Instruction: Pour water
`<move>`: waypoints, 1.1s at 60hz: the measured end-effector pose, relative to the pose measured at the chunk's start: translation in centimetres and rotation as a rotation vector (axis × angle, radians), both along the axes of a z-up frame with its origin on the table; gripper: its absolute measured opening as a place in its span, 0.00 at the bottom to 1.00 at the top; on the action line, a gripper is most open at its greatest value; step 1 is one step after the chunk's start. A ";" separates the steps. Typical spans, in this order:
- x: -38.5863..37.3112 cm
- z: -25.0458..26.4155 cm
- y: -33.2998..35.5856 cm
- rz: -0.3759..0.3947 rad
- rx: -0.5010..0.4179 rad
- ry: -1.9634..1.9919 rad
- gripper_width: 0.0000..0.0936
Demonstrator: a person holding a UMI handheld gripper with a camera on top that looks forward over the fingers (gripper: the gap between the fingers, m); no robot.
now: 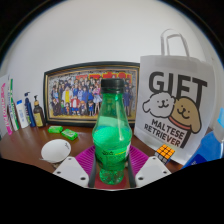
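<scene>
Green bottle point(112, 130), capped and upright, is clamped in my hand-held gripper point(112, 170); I judge pouring not yet begun.

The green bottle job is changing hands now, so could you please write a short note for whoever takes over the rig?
Tongs: closed on the green bottle, which stands upright between the pads, cap on.
Surroundings: a white disc lies left of the bottle, a gift bag stands right, and a framed photo stands behind.
Done: bottle gripped.
Left: no cup or other container is in view; nothing shows that any water has been poured.
</scene>
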State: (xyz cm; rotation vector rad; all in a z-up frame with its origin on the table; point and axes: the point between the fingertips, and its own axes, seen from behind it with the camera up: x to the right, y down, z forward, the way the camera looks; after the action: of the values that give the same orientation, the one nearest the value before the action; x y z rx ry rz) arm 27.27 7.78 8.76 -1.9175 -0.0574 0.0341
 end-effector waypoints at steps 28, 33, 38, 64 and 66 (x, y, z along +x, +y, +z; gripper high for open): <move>-1.0 2.8 -10.7 -0.108 -0.265 -0.041 0.91; -2.5 5.0 -14.6 -0.112 -0.289 -0.068 0.92; -4.1 7.5 -18.2 -0.119 -0.302 -0.102 0.91; -9.4 13.8 -24.8 -0.124 -0.239 -0.130 0.91; -9.6 13.7 -24.9 -0.126 -0.241 -0.138 0.91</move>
State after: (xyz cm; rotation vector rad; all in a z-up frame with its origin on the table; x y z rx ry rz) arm 17.69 -17.09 22.44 -2.1588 -0.0258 -0.1845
